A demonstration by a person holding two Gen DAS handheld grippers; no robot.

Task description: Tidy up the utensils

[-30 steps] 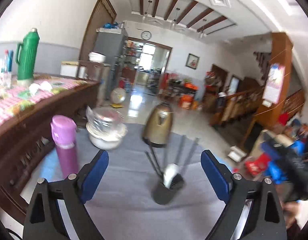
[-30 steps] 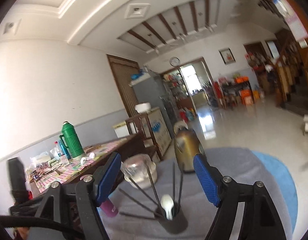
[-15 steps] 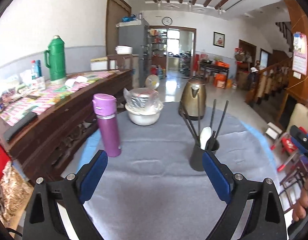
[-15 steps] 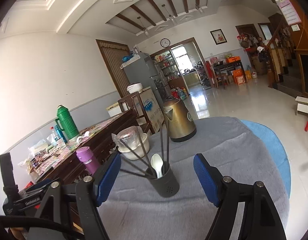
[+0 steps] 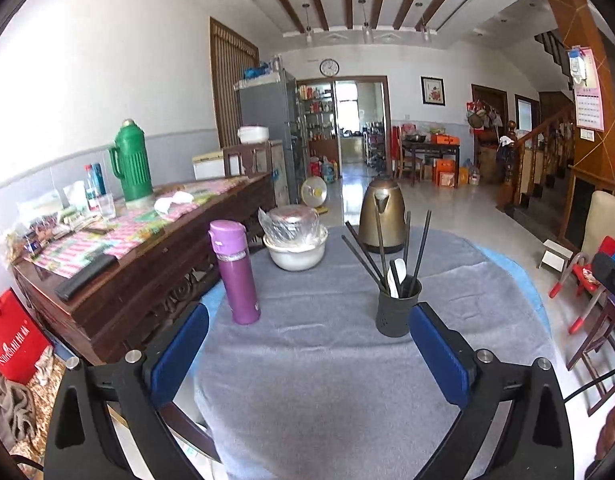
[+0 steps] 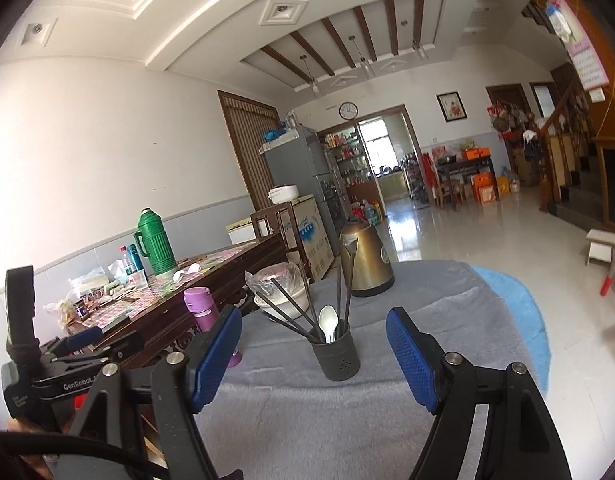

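**Both claws apart, utensils in the holder**

Now the left gripper (image 5: 307, 344) hangs above the near part of the grey cloth (image 5: 327, 380) with its blue pads (image 5: 439, 356) spread wide and nothing between them. The right gripper (image 6: 313, 356) is likewise wide apart and empty, its pads (image 6: 411, 360) framing the holder (image 6: 339, 354) from the near side without touching it.

The dark holder (image 5: 397, 310) stands upright on the cloth, right of the middle. Black chopsticks (image 5: 363, 256) fan out of it, leaning to several sides, and a white spoon (image 6: 328, 322) sits among them, bowl up.

To the left of the holder, well apart, stands a purple flask (image 5: 235, 272). Farther back are a white bowl (image 5: 295, 254) with a plastic-wrapped dish on top and a gold kettle (image 5: 381, 216). A green thermos (image 5: 129, 166) stands on the wooden sideboard (image 5: 147, 276) beside the table.
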